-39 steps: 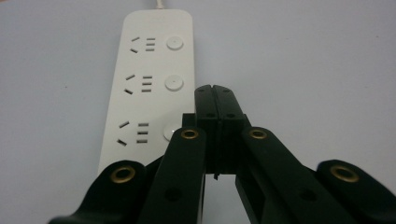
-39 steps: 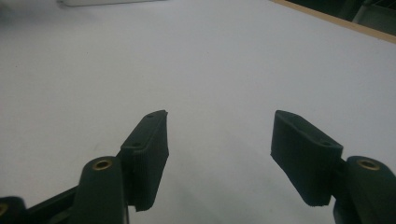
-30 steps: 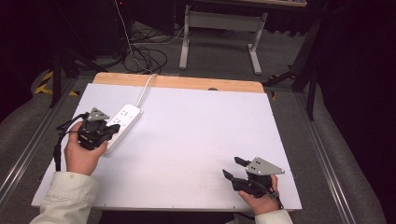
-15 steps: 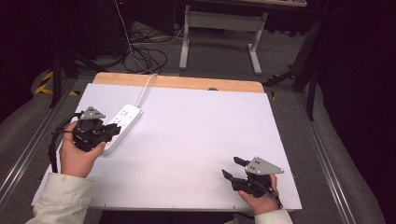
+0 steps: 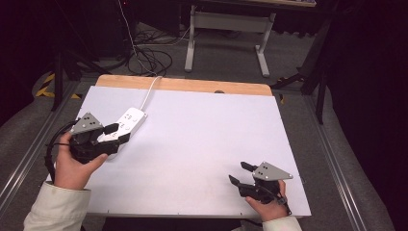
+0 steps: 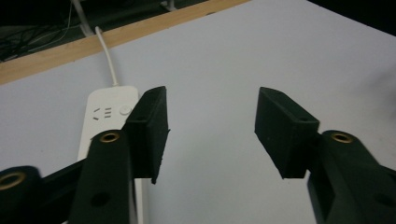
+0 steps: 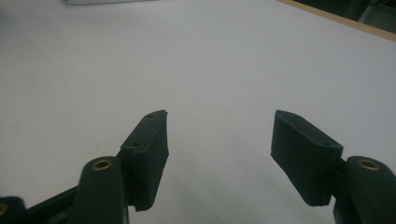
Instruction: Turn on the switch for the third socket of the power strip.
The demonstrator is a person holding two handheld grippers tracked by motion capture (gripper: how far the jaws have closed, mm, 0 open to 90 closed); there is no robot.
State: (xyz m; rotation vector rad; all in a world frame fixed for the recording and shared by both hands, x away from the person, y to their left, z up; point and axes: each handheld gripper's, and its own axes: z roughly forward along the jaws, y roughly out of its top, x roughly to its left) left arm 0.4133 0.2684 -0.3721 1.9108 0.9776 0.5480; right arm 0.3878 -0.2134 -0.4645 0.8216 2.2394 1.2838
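A white power strip (image 5: 131, 119) lies at the left of the white table top (image 5: 202, 139), its cable (image 5: 149, 91) running off the far edge. My left gripper (image 5: 118, 133) hovers over the strip's near end, held by a hand in a pale sleeve. Its jaws have just been opening and nothing is between them. In the left gripper view the strip (image 6: 105, 116) lies to the left of the left gripper (image 6: 210, 130), partly behind one jaw. My right gripper (image 5: 238, 172) rests near the front right corner, open and empty. In the right gripper view, bare table lies between the jaws of the right gripper (image 7: 217, 154).
A wooden strip (image 5: 192, 85) borders the table's far edge. Beyond it, loose cables (image 5: 149, 57) lie on the floor beside a grey metal stand (image 5: 226, 33). Metal rails (image 5: 29, 149) run along both sides of the table.
The left gripper has drawn back a little toward the near left and risen off the power strip, and its jaws have gone from shut to open. The right gripper has stayed put.
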